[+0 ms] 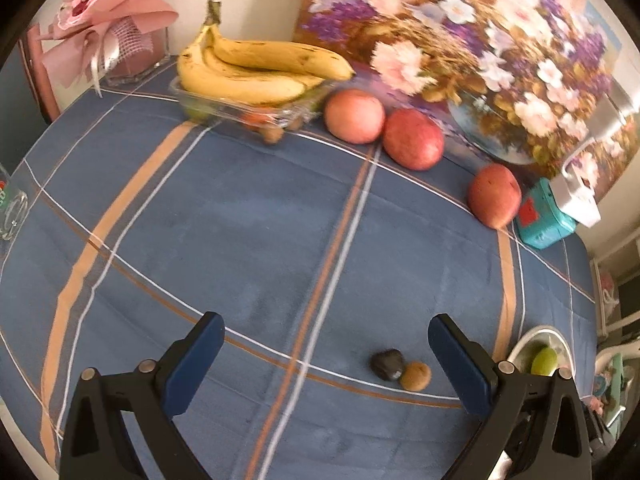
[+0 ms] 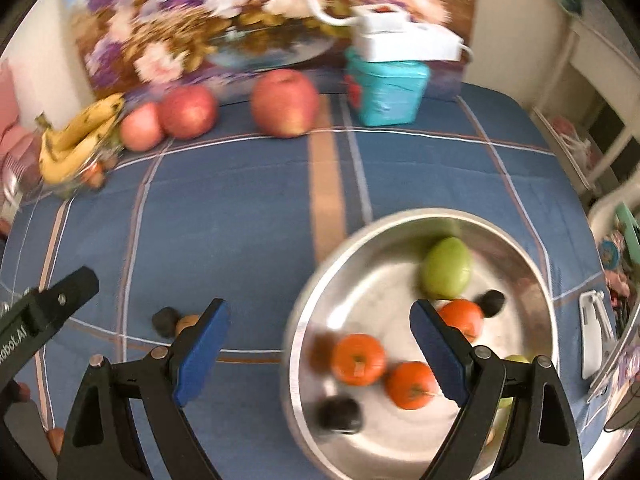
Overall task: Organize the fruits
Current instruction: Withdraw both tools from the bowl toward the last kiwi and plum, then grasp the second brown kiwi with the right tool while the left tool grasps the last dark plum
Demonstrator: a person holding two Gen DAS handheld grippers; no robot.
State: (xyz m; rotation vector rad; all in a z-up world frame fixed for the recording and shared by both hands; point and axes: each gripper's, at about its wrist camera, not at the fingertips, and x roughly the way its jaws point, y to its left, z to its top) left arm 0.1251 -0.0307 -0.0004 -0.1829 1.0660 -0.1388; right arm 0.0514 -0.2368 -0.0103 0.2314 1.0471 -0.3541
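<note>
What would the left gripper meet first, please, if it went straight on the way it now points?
Probably only bare tablecloth: the open left gripper has nothing between its fingers, and the dark fruit lies off to the right. Depth is unclear.

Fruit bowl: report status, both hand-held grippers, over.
Left hand-held gripper open, empty. Right hand-held gripper open, empty, over metal bowl rim. Dark fruit and brown fruit loose on cloth. Path clear.

Big flower painting [image 1: 480, 52] leans against the wall, teal box [image 2: 384, 90] beside it, pink bouquet [image 1: 104, 20] off in the corner.
</note>
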